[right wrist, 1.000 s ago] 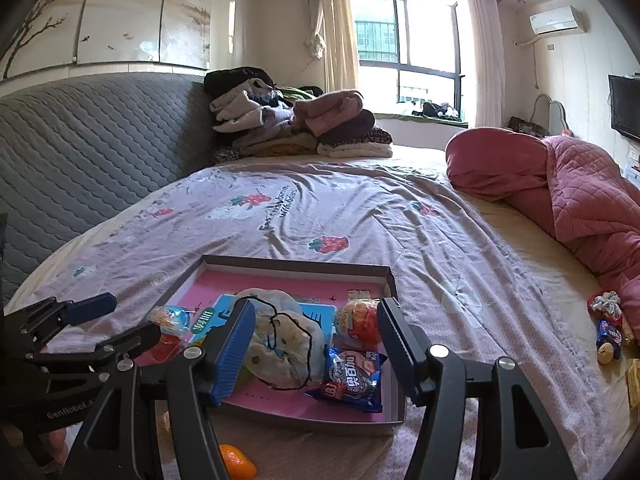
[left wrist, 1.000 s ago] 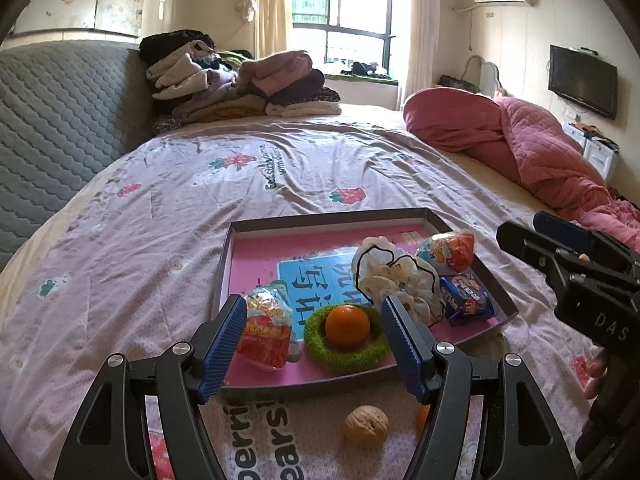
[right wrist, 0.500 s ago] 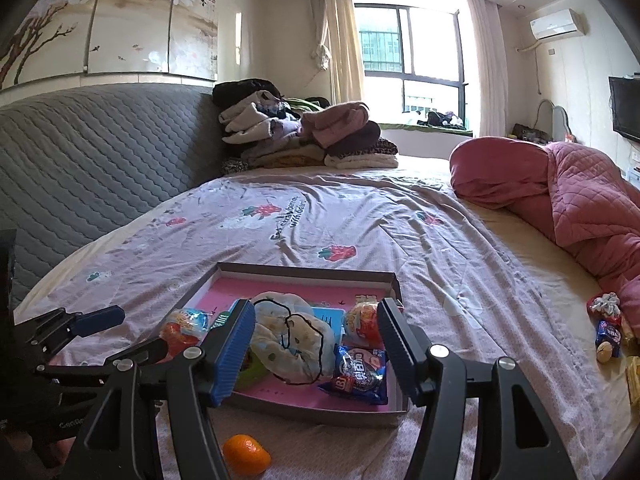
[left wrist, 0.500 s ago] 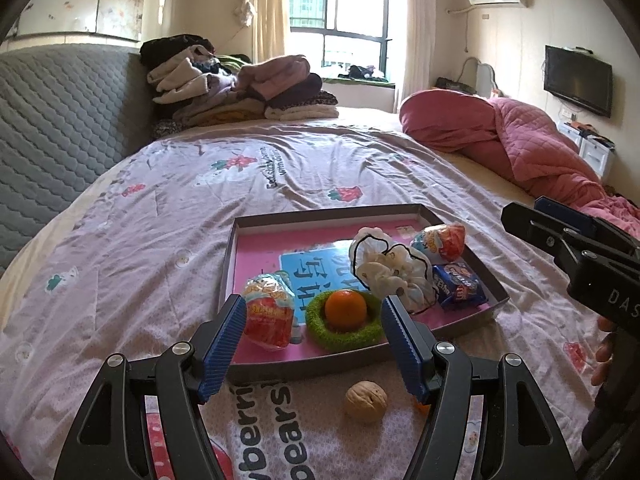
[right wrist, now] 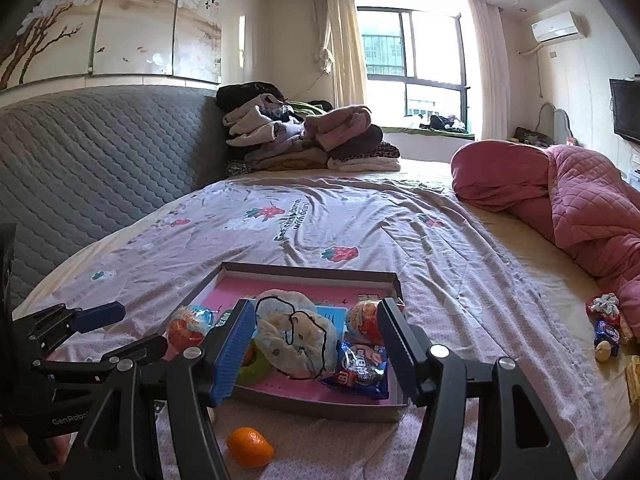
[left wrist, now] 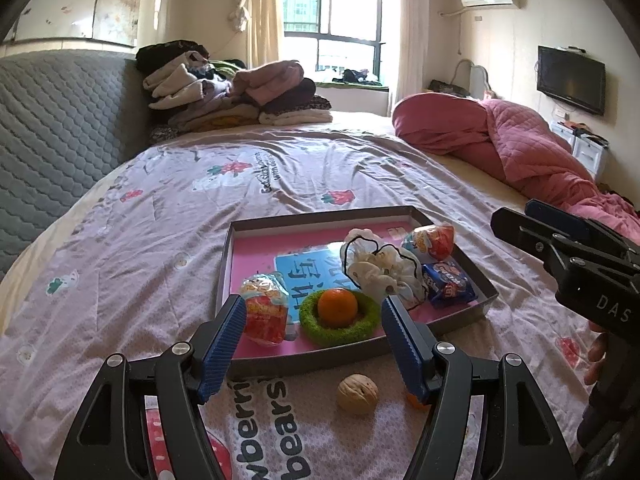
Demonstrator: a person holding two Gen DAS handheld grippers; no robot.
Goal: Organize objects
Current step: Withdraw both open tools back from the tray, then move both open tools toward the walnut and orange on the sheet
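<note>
Big bed point(left wrist: 280, 184) with lilac strawberry-print sheet fills both views; grey quilted headboard point(right wrist: 92, 152) on the left, heap of folded clothes point(left wrist: 236, 92) at the far end, bunched pink quilt point(right wrist: 576, 200) along the right side. Shallow grey tray point(left wrist: 226, 264) with pink floor sits on the sheet near the cameras. In the tray: white scrunchie with black trim point(left wrist: 380, 268) mid-right, green fuzzy ring point(left wrist: 340, 320) at the near edge with an orange point(left wrist: 337, 307) resting inside it, red-and-yellow snack pack point(left wrist: 265, 308) just left of the ring, blue snack pack point(left wrist: 450, 284) near the right wall, red-and-white wrapped snack point(left wrist: 432, 238) behind it at the far right corner. Outside the tray, on the sheet just before its near wall: walnut point(left wrist: 357, 393), and a second loose orange point(right wrist: 250, 447), mostly hidden by a finger in the left view. Small pile of leftover items point(right wrist: 608, 332) lies well apart by the pink quilt, right edge of the right view, too small to sort. Left gripper point(left wrist: 312, 330) hovers over the tray's near edge, jaws spread wide, nothing between the pads. Right gripper point(right wrist: 316, 344) likewise hovers above the near right part of the tray, jaws spread, empty. Each gripper shows at the other view's edge.
</note>
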